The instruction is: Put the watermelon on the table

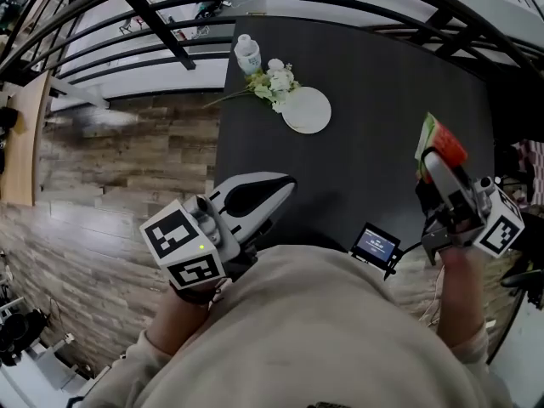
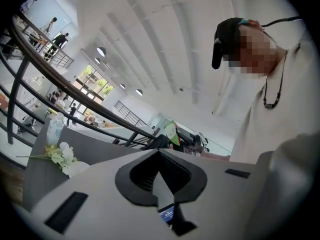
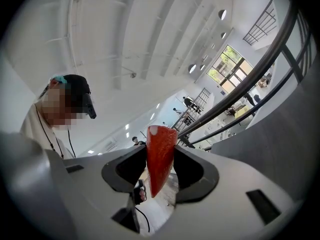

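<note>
Right gripper view, watermelon (image 3: 159,161) pinched in right gripper (image 3: 160,151) jaws, seemingly upright, tip downward, left gripper (image 2: 159,153) jaws together, empty

We see smooth, matt grey plastic on the left tool (image 2: 159,156) and right tool (image 3: 160,156), with ribbed black pads (image 2: 145,171). The watermelon (image 1: 442,143) flesh looks finely grained. The desk (image 1: 382,143) is dark and matt, the floor (image 1: 127,168) grained wood, the plate (image 1: 308,110) smooth white, and the sweater (image 1: 323,338) soft cloth.
</note>
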### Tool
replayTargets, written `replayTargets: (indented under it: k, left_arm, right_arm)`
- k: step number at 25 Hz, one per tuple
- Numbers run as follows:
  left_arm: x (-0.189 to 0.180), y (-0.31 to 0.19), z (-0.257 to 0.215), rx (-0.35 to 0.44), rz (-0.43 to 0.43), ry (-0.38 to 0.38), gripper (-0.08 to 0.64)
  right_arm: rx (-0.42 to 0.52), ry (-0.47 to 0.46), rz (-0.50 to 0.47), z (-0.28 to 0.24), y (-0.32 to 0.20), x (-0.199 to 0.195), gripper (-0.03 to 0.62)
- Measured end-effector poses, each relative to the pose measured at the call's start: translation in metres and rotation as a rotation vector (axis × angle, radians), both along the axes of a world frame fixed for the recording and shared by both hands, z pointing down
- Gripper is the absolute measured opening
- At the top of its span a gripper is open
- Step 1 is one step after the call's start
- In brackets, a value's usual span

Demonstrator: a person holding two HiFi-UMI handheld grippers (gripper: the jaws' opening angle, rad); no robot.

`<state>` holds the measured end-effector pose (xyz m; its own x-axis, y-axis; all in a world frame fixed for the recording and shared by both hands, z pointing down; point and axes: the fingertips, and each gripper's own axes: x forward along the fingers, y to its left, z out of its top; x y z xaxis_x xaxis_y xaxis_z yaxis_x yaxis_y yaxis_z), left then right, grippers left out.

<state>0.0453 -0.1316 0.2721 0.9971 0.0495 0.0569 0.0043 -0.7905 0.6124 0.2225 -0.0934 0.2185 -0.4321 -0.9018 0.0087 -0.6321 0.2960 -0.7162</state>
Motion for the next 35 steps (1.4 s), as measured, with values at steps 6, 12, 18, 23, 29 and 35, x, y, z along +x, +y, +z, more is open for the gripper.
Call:
replayTargets:
  k: [6,12,18,23,29,35]
  left_arm:
    - [-0.009,0.002,0.000,0.025,-0.031,-0.002,0.003]
    - [-0.020,0.007,-0.005,0.014,-0.063,0.002,0.003]
    - [-0.020,0.030,-0.001,0.073,0.016,-0.003,0.003]
    - [-0.021,0.022,0.008,0.044,-0.013,-0.017,0.003]
    - [-0.027,0.020,0.028,0.021,-0.049,-0.065,0.003]
    - [-0.028,0.023,0.051,0.003,-0.047,-0.114,0.003]
  right_arm:
    - [-0.017,0.009,-0.048,0.005,-0.019,-0.005,0.183]
    - [-0.047,0.001,-0.072,0.014,-0.029,-0.010,0.183]
    - [-0.088,0.069,-0.123,0.040,-0.052,-0.011,0.183]
    - [-0.113,0.101,-0.164,0.062,-0.080,-0.010,0.183]
    - [-0.151,0.102,-0.196,0.092,-0.101,-0.010,0.183]
    - [-0.198,0.123,-0.227,0.124,-0.122,-0.008,0.183]
